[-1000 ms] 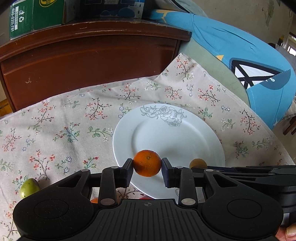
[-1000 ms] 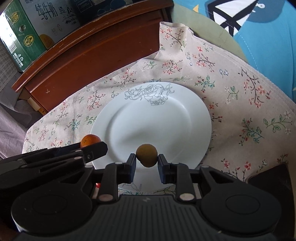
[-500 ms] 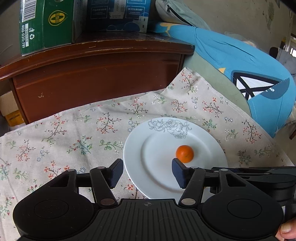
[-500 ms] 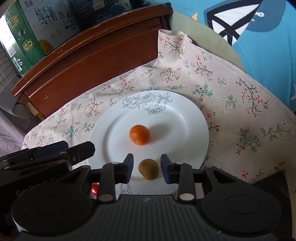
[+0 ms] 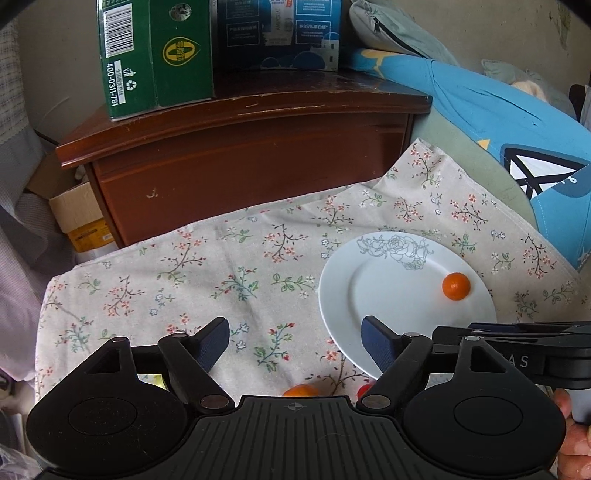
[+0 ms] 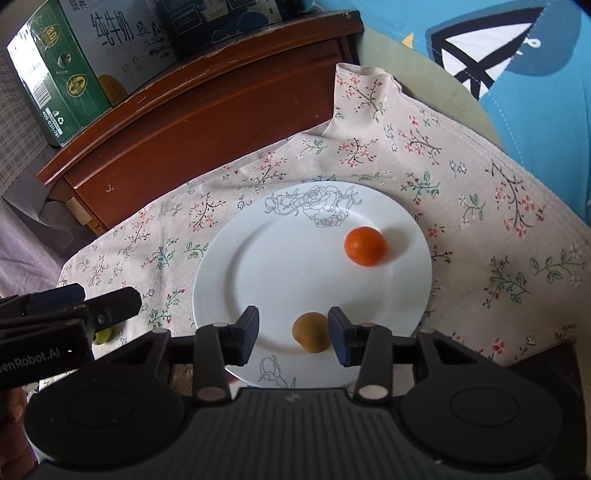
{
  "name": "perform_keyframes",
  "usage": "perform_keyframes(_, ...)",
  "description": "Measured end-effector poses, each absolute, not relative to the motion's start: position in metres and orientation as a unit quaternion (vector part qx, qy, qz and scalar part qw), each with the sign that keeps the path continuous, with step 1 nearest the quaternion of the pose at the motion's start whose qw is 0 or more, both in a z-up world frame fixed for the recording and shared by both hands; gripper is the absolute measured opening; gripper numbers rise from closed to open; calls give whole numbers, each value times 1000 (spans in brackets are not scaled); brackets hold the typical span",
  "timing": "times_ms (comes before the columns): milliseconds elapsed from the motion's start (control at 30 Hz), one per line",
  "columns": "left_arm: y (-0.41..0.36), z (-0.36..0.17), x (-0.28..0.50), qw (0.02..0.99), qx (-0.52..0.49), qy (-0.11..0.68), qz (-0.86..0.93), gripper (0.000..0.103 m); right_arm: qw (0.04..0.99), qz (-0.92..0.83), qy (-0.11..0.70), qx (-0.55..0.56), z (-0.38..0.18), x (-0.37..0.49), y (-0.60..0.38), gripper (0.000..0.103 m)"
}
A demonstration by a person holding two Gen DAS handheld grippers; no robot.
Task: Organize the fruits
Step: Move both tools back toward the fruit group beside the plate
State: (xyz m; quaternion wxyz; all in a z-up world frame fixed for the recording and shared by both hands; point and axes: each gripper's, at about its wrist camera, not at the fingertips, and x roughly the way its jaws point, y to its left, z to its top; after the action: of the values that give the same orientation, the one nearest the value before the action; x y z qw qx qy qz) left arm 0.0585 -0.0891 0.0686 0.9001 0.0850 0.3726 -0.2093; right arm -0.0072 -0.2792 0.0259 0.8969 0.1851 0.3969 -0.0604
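Observation:
A white plate (image 6: 280,266) with a rose print lies on the floral cloth (image 6: 480,206). An orange (image 6: 365,246) sits on its right side, also in the left wrist view (image 5: 456,286). A brown kiwi (image 6: 311,332) lies on the plate's near rim between the jaws of my right gripper (image 6: 293,334), which is open with gaps on both sides. My left gripper (image 5: 293,341) is open and empty above the cloth, left of the plate (image 5: 373,295). Another orange fruit (image 5: 301,390), a red fruit (image 5: 365,388) and a green fruit (image 6: 102,336) lie on the cloth, partly hidden.
A brown wooden cabinet (image 5: 251,155) stands behind the cloth, with a green carton (image 5: 155,55) and a dark blue carton (image 5: 280,33) on top. A blue cushion (image 5: 517,140) lies at the right. A cardboard box (image 5: 77,214) sits left of the cabinet.
Both grippers opened and let go: the orange and the kiwi now rest on the plate. My left gripper pulled back and to the left off the plate. The orange rolled toward the plate's right side.

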Motion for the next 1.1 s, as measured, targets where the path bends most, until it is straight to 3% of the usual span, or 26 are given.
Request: perform_keyframes(1100,33,68,48,900,51,422,-93,84,888,33,436,141,29,-50,-226,42)
